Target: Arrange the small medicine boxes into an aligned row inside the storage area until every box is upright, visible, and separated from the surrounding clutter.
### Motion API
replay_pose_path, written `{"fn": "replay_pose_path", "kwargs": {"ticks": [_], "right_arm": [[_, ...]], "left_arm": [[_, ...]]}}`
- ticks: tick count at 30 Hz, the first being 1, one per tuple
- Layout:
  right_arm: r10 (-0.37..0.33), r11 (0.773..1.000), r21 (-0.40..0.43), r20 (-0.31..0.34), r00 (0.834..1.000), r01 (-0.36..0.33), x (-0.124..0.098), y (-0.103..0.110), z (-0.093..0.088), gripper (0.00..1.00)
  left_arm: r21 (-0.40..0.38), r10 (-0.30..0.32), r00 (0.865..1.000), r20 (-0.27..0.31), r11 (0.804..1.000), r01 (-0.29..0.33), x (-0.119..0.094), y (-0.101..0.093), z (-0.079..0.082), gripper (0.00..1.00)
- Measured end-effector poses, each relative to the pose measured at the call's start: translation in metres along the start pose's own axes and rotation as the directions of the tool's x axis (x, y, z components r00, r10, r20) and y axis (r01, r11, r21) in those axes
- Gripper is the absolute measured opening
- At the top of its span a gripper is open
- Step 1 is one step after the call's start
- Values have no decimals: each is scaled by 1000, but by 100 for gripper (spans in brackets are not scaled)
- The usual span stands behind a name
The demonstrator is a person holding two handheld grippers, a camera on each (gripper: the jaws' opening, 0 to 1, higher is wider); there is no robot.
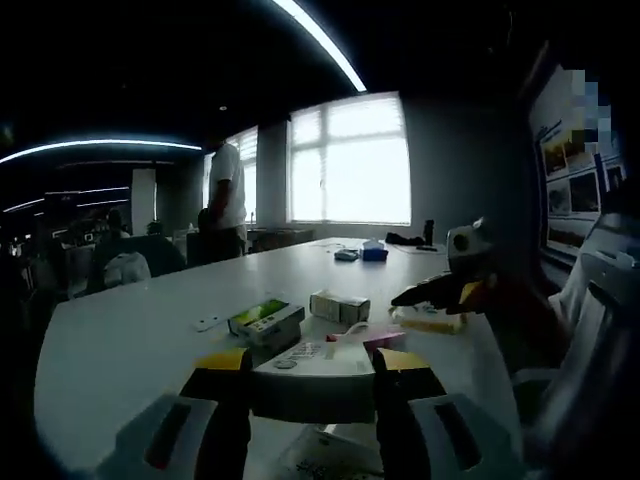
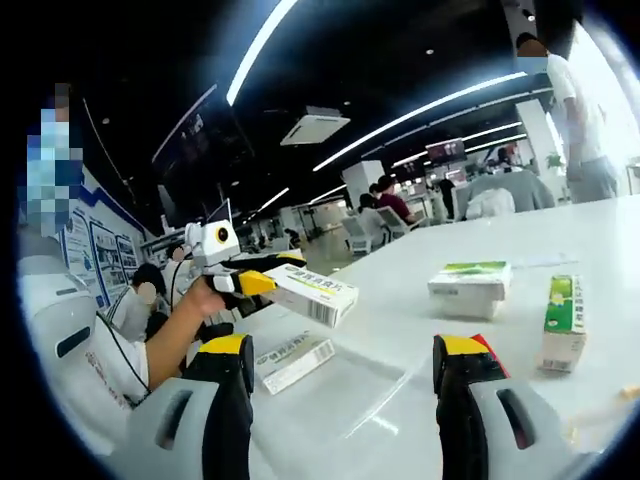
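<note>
White bench: your left gripper pinches a white barcoded carton aloft; right gripper spread, empty. Next, set it upright beside the green-topped boxes.

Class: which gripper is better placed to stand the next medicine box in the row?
Probably left. The left gripper clamps a white box, ready to set down; the right gripper is open and empty and must first pick one up.
</note>
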State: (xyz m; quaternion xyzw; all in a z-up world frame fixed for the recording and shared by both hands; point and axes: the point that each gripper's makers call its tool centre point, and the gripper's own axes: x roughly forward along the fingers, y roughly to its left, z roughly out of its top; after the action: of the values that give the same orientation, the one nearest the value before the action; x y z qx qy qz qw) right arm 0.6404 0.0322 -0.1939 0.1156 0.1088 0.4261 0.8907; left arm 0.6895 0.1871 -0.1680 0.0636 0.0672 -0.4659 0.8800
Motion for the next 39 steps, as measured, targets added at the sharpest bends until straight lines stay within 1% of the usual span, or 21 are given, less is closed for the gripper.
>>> {"fn": "replay_pose_path", "kwargs": {"ticks": [2,3,5,7,10,13,15,17,20,22,26,28,32,34,35,37,39], "right_arm": [[25,999,38,26,999,-26,1,5,3,71],[28,998,47,26,999,-29,1,7,3,70],[25,998,49,32,999,-27,3,9,3,70],[25,999,46,32,999,-26,3,12,3,69],[46,998,37,27,999,-47,8,20,3,69],[61,997,37,25,998,-62,11,24,2,69],[42,999,5,23,999,-42,15,22,1,69],[29,999,-23,8,1000,-29,21,24,-1,69],[33,997,-73,-8,999,-33,29,31,-3,69],[31,992,-118,-17,999,-32,37,37,-6,69],[22,986,-167,-34,999,-28,49,44,-11,69],[19,977,-212,-44,999,-28,59,51,-15,68],[12,964,-266,-51,999,-25,70,58,-18,66],[-12,954,-298,-53,999,-4,73,57,-18,65],[-27,946,-323,-64,998,5,75,55,-20,65],[-39,939,-344,-49,998,20,79,56,-17,60],[-40,936,-350,-49,998,21,83,58,-17,56]], "left_arm": [[2,-20,1000,0,1000,20,1,-5,0,47],[4,-16,1000,5,1000,16,2,-6,0,47],[25,-3,1000,1,1000,3,2,-7,0,47],[29,1,1000,12,1000,-2,1,-9,4,47],[33,-1,999,45,999,0,0,-12,17,47],[52,-11,999,51,999,8,2,-17,25,47],[75,-21,998,57,997,16,4,-22,31,46],[92,-25,998,54,996,20,8,-26,34,46],[109,-27,998,58,994,20,11,-29,37,46],[113,-31,998,54,993,24,15,-31,39,46],[118,-43,998,47,992,37,22,-35,39,46],[117,-58,997,43,992,52,28,-40,38,46],[119,-63,997,40,991,58,33,-43,38,46],[117,-71,997,37,991,66,37,-45,38,46],[114,-71,997,37,991,66,38,-45,38,46],[116,-75,997,37,991,70,40,-47,39,46],[112,-76,996,37,991,71,42,-49,40,46]]}}
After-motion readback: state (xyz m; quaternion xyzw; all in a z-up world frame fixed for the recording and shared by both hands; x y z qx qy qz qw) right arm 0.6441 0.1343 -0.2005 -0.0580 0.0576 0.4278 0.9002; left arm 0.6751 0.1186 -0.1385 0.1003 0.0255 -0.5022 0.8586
